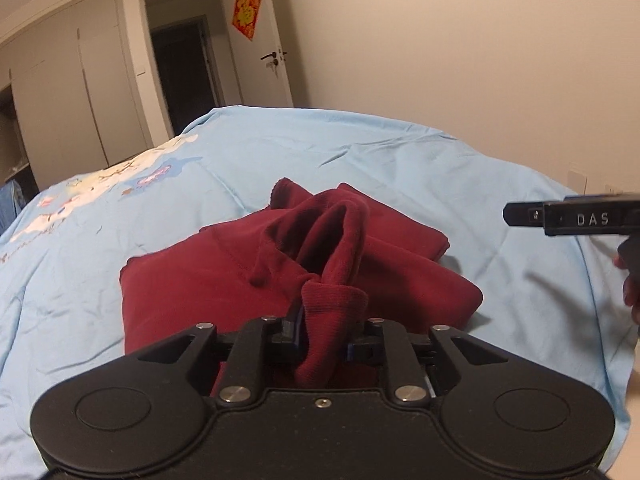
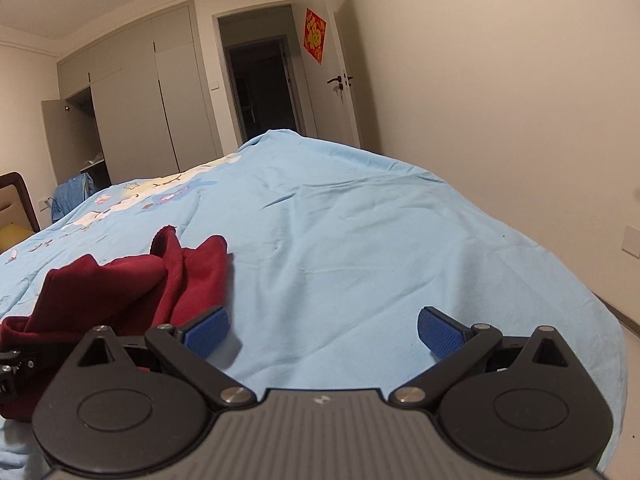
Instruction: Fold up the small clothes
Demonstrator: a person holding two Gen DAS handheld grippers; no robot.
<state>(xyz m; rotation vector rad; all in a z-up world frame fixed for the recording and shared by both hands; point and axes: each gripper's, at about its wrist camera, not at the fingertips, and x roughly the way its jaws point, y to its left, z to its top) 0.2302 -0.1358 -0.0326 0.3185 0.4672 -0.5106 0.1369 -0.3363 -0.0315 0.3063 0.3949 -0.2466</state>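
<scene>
Light-blue bedding [image 1: 400,152] covers the bed, with a dark red garment [image 1: 208,280] bunched at frame centre. Left gripper [image 1: 324,340] fingers pinch its ribbed cuff [image 1: 334,300]. Right gripper [image 2: 324,332] hovers lower centre, blue fingers [image 2: 208,330] spread wide, holding nothing.

Both wrist views look low across the bed [image 1: 400,152], sharing the doorway [image 2: 260,88]

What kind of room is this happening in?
Most likely a home bedroom: a bed under a light blue printed cover, tall built-in white wardrobe doors, and a dark red garment lying on the bed.
</scene>
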